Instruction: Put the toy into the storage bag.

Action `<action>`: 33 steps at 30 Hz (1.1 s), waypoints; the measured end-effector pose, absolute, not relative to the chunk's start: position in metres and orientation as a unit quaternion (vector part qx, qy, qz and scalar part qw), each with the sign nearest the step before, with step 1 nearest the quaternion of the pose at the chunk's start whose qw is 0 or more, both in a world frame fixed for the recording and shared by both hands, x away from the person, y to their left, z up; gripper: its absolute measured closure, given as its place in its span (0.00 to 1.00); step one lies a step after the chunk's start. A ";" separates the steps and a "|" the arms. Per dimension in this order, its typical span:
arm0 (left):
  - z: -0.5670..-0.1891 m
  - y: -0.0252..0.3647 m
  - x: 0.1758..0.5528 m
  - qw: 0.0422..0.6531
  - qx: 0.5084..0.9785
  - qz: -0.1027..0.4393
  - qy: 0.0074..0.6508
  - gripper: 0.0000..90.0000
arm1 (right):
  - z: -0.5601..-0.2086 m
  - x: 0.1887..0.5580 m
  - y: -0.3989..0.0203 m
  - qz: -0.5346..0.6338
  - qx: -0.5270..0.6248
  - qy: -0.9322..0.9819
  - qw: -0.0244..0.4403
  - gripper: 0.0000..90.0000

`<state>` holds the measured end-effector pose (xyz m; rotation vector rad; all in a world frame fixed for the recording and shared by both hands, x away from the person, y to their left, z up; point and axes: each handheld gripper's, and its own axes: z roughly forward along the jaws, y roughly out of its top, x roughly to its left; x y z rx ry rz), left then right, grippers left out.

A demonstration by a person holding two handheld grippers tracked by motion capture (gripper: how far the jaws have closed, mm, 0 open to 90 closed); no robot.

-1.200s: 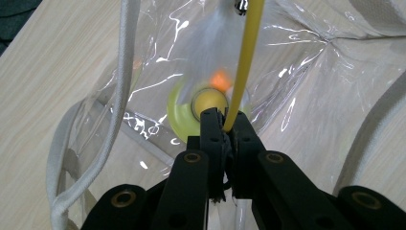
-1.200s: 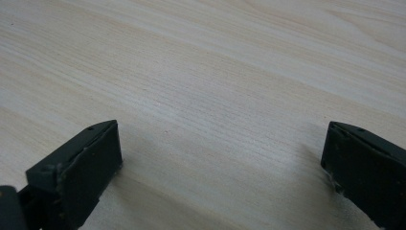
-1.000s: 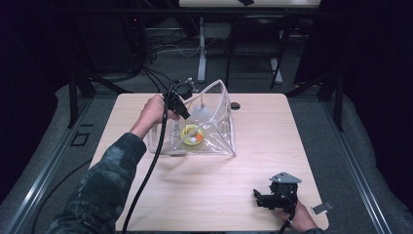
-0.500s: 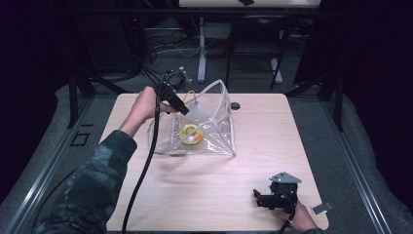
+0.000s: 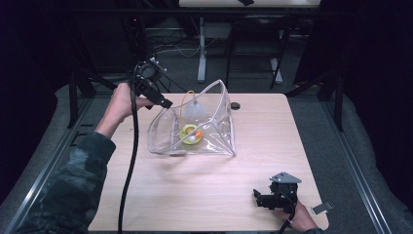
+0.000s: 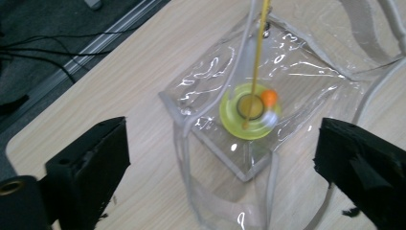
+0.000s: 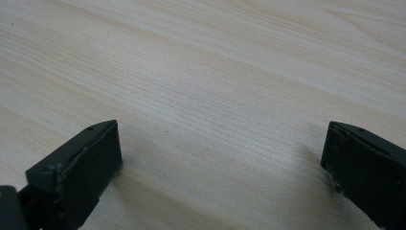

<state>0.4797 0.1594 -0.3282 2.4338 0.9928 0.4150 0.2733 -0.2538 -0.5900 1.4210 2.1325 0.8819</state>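
clear plastic bag (image 5: 195,129) sits mid-table, mouth up, yellow ring (image 6: 249,111) in its bottom. left gripper (image 5: 157,96) hovers at its left rim, jaws wide apart, ring straight below. right gripper (image 5: 265,199), also apart and empty, rests far off.

Ring (image 5: 189,133) inside bag (image 5: 214,141), mid-table (image 5: 272,131); right claw (image 5: 257,196) near-right corner.

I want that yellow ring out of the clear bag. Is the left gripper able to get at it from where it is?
Probably yes: the left gripper hangs open above the clear bag, looking down its mouth at the yellow ring.
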 end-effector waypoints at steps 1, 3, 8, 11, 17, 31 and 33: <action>-0.328 0.164 0.478 0.240 0.886 0.154 0.367 0.01 | -0.590 0.273 -0.254 0.318 0.512 0.769 0.214 0.00; -0.326 0.173 0.475 0.244 0.880 0.160 0.373 0.00 | -0.590 0.273 -0.254 0.318 0.512 0.769 0.214 0.00; -0.328 0.197 0.467 0.253 0.868 0.172 0.391 0.00 | -0.590 0.273 -0.254 0.318 0.512 0.769 0.214 0.00; -0.331 0.211 0.462 0.258 0.862 0.176 0.400 0.00 | -0.590 0.273 -0.254 0.318 0.512 0.769 0.214 0.00; -0.347 0.241 0.456 0.268 0.850 0.164 0.424 0.00 | -0.590 0.273 -0.254 0.318 0.512 0.769 0.214 0.00; -0.401 0.277 0.440 0.251 0.840 0.160 0.453 0.00 | -0.590 0.273 -0.254 0.317 0.512 0.769 0.214 0.00; -0.410 0.281 0.437 0.247 0.840 0.156 0.457 0.00 | -0.590 0.273 -0.254 0.317 0.512 0.769 0.214 0.00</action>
